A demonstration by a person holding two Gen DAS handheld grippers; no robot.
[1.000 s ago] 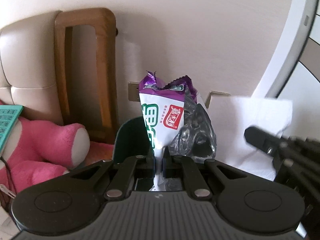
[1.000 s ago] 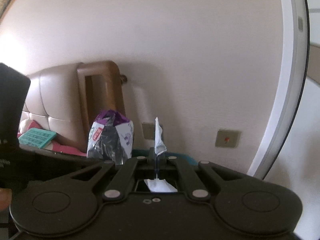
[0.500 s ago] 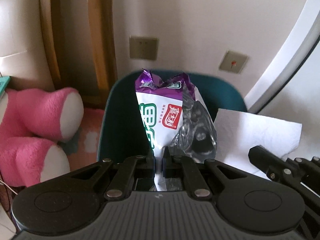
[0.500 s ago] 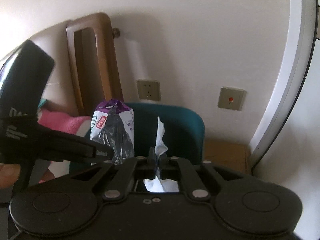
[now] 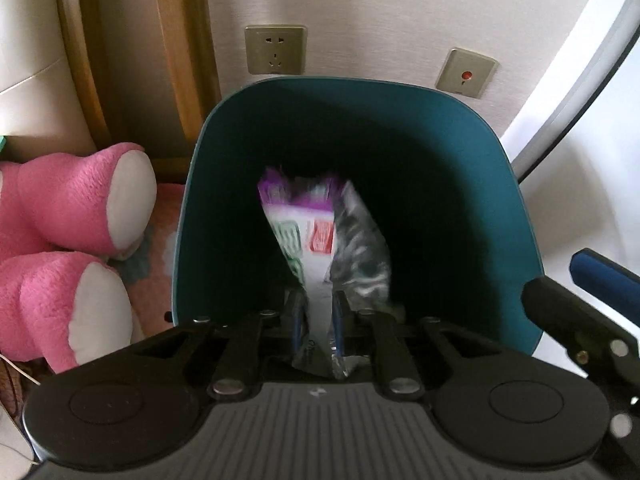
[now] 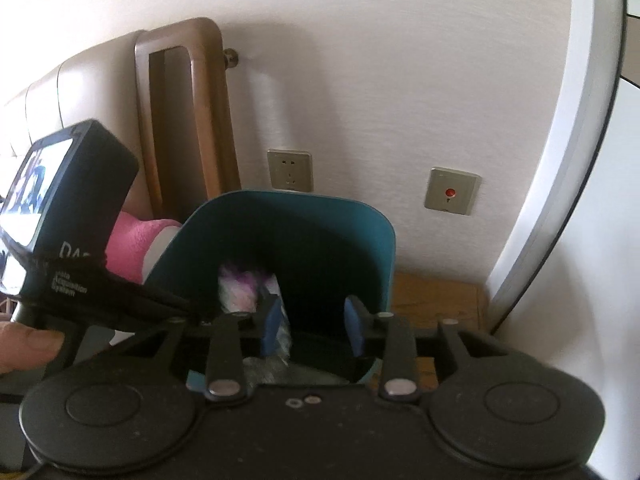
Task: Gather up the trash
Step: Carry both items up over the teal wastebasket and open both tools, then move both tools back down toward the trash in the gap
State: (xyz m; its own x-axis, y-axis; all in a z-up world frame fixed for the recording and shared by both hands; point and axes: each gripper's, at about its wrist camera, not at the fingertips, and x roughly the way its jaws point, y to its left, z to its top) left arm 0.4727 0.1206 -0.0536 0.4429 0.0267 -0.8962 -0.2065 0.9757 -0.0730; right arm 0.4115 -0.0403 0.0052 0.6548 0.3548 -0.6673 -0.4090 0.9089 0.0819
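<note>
A teal trash bin (image 5: 208, 184) stands on the floor against the wall; it also shows in the right wrist view (image 6: 372, 248). My left gripper (image 5: 316, 322) is above the bin's near rim with its jaws a little apart; a purple-and-white snack bag (image 5: 320, 236) hangs blurred between them, reaching down into the bin. The bag's top shows in the right wrist view (image 6: 244, 284). My right gripper (image 6: 312, 322) is open and empty over the bin's opening. The white tissue is not in view.
A pink plush toy (image 5: 68, 236) lies left of the bin on a pink mat. A wooden headboard frame (image 6: 184, 120) and padded headboard stand at the left. A wall socket (image 5: 276, 50) and a switch plate (image 5: 466, 74) sit behind the bin. A wooden surface (image 6: 436, 292) lies right of it.
Both grippers moved down over the bin. My right gripper opened and the white tissue left it. My left gripper's jaws parted and the snack bag is dropping, blurred.
</note>
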